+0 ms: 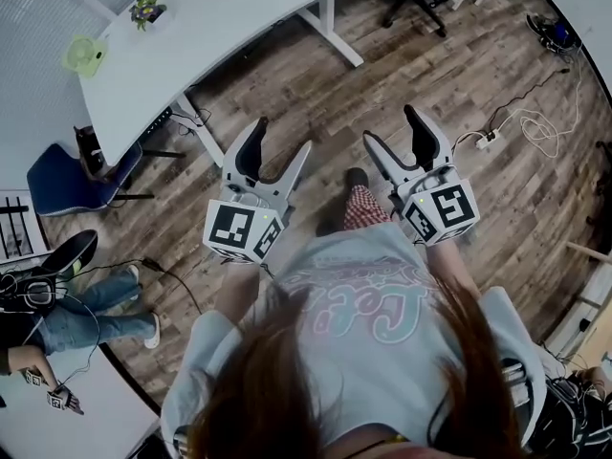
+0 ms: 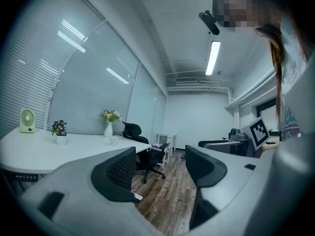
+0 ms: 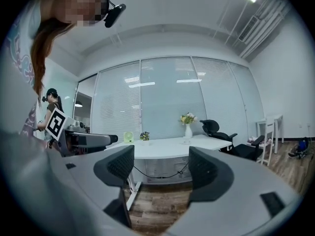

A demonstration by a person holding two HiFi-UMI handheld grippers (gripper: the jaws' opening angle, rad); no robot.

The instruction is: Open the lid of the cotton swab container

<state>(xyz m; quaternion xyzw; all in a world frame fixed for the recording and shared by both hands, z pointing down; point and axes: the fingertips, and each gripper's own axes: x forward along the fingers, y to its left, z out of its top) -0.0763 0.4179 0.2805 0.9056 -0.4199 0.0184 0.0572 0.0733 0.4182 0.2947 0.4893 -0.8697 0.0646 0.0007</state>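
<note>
Gaping wide and empty over the wooden floor (image 1: 459, 75), short of the white desk (image 1: 220, 27) edge: left gripper (image 1: 279, 146) and right gripper (image 1: 392, 130). No cotton swab container in any view. Likely light, slick plastic: body to brace, lid rim to pinch.

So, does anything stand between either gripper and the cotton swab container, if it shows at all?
No cotton swab container shows in any view, so this cannot be judged. The left gripper and right gripper are open and empty, held above the wooden floor, facing a white desk.
</note>
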